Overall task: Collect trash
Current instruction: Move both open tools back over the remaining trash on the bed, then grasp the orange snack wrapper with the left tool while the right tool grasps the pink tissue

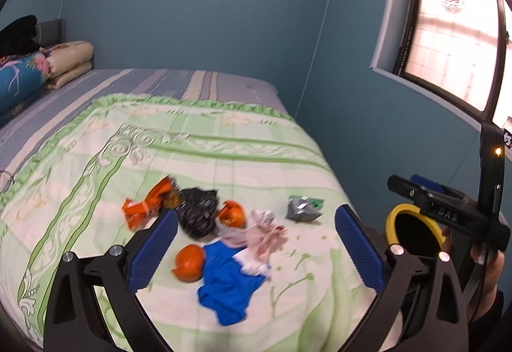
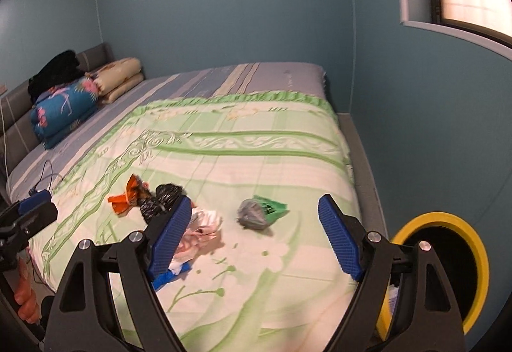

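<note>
Trash lies on the green bedspread (image 1: 224, 147): an orange wrapper (image 1: 147, 206), a black bag (image 1: 196, 213), two orange peels (image 1: 232, 213) (image 1: 189, 262), a blue wrapper (image 1: 228, 285), pink crumpled paper (image 1: 264, 232) and a grey-green pouch (image 1: 302, 208). My left gripper (image 1: 256, 243) is open above the pile, holding nothing. My right gripper (image 2: 252, 230) is open and empty above the grey-green pouch (image 2: 259, 213). The black bag (image 2: 161, 197), orange wrapper (image 2: 128, 197) and pink paper (image 2: 200, 230) show there too. A yellow-rimmed bin (image 2: 448, 269) stands at the bed's right side, also in the left wrist view (image 1: 412, 233).
Folded quilts and pillows (image 2: 83, 96) are stacked at the headboard. A cable (image 2: 48, 173) lies at the bed's left edge. The blue wall and a window (image 1: 448, 42) are on the right. The other gripper shows at the right edge of the left wrist view (image 1: 454, 211).
</note>
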